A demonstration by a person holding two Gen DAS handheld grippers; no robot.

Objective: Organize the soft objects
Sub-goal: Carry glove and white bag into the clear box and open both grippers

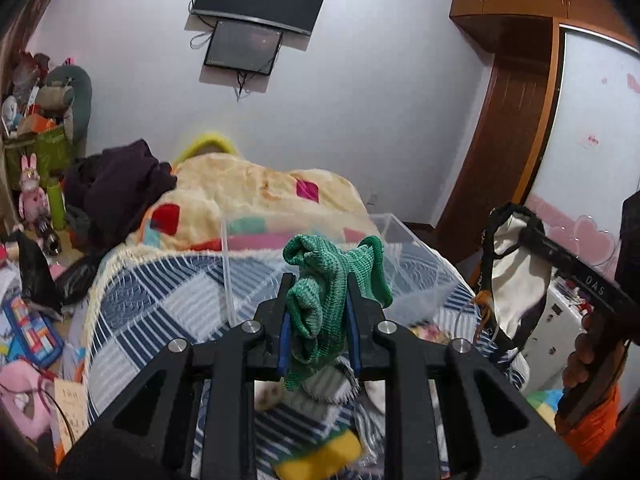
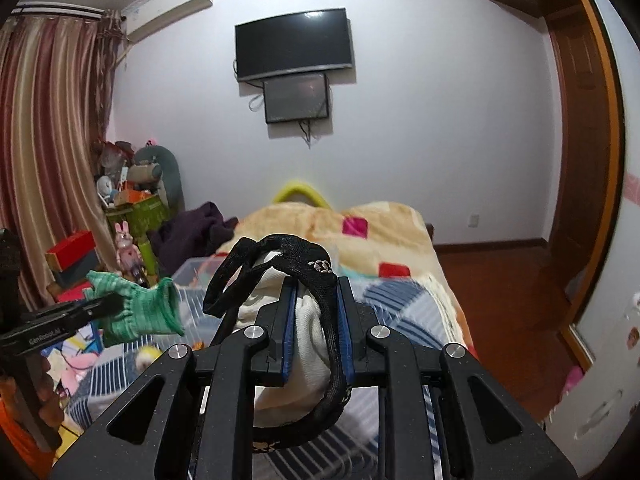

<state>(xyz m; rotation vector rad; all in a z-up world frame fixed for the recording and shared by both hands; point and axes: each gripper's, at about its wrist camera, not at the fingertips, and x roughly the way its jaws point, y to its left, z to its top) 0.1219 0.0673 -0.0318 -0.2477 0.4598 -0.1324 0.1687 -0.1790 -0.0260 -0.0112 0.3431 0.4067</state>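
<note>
My left gripper [image 1: 318, 288] is shut on a green knitted sock [image 1: 320, 304] and holds it up above the bed. It also shows in the right wrist view [image 2: 136, 312] at the left. My right gripper [image 2: 316, 292] is shut on a white cloth item with black trim [image 2: 308, 332], also lifted above the bed. In the left wrist view the white and black item [image 1: 512, 272] hangs at the right. A clear plastic box [image 1: 396, 240] sits on the bed just beyond the green sock; it shows in the right wrist view [image 2: 196, 272] too.
The bed has a blue striped quilt [image 1: 160, 300] and a cream blanket with coloured squares [image 1: 240, 188]. Dark clothes [image 1: 116, 184] lie at the far left of the bed. Toys and boxes [image 1: 36, 120] crowd the left floor. A wardrobe [image 1: 520, 120] stands right.
</note>
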